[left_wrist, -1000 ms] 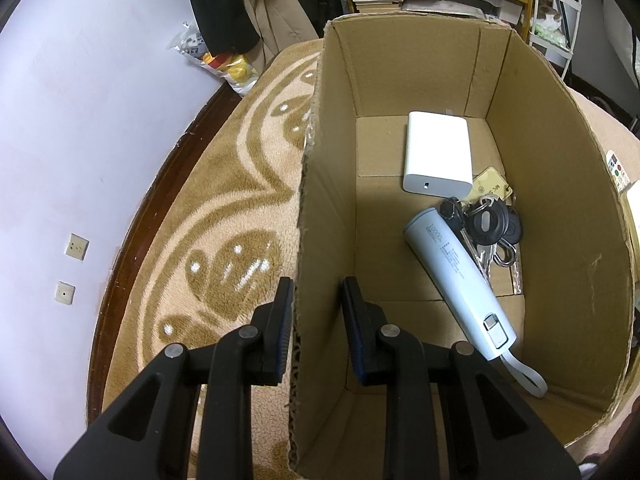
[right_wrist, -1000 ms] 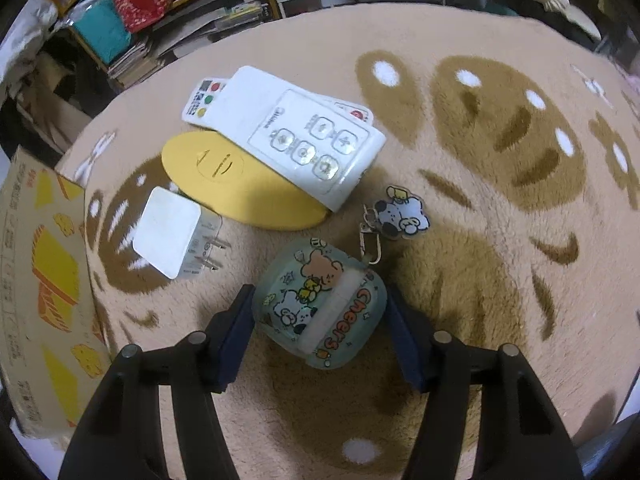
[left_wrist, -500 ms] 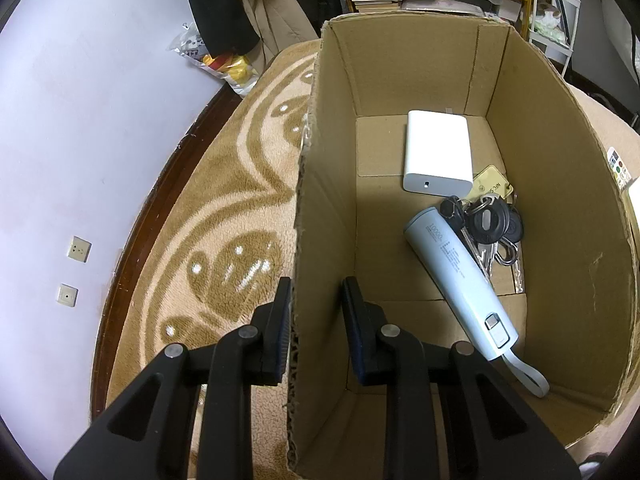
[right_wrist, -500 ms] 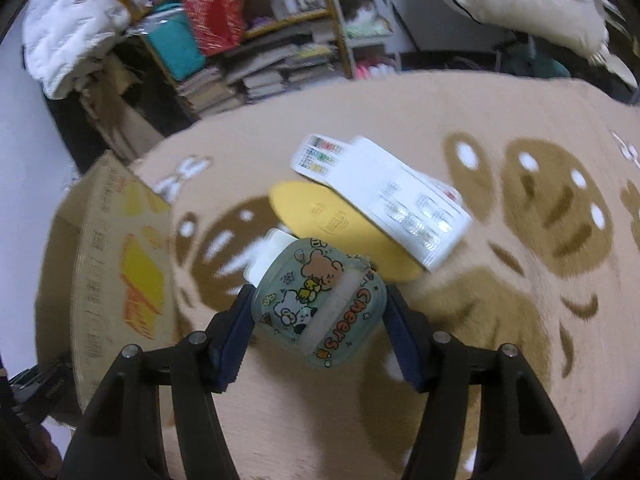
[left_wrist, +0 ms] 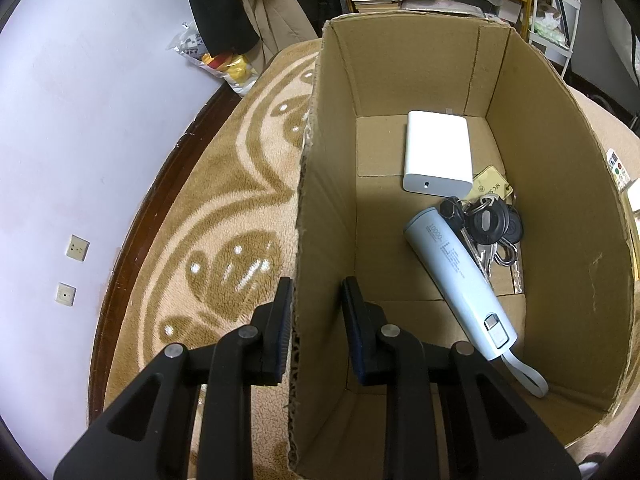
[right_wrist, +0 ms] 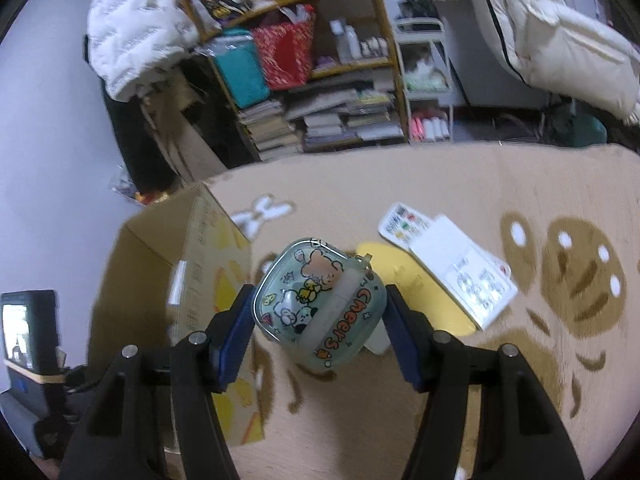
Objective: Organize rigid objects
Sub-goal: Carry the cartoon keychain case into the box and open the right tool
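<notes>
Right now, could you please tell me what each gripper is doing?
Left gripper: shut on the box wall, one finger on each side.
Right gripper: shut on the case, lifted above the rug.

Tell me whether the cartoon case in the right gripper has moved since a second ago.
Yes. The cartoon case, clamped in the right gripper, has been lifted off the rug and carried left, away from the white remote, toward the cardboard box.
</notes>
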A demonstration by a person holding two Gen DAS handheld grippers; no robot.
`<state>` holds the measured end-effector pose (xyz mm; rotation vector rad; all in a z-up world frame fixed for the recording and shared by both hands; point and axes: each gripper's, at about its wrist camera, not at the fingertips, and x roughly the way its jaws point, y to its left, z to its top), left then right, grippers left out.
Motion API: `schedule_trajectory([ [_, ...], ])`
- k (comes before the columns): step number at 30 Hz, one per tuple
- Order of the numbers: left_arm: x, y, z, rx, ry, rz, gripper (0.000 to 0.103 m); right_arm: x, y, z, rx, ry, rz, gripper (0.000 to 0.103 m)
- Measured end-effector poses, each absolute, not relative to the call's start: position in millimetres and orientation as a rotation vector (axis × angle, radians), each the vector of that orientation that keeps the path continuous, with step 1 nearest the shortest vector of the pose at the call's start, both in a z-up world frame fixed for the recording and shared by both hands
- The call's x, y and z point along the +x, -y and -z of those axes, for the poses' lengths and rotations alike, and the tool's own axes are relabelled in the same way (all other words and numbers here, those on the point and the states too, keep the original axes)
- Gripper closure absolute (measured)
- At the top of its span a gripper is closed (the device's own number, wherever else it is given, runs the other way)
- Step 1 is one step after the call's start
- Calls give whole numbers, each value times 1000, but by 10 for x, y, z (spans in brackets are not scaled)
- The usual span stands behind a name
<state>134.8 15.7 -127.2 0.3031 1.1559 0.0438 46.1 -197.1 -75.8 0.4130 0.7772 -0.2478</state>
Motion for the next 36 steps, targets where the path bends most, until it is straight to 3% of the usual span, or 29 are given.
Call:
schedule_trajectory([
  [14, 1349, -169, 1257, 306, -1156, -43, 79, 408, 1376, 114, 312, -612, 37, 37],
  [36, 1356, -196, 1256, 299, -1157, -39, 79, 532, 1170, 539, 371, -730, -57, 36],
])
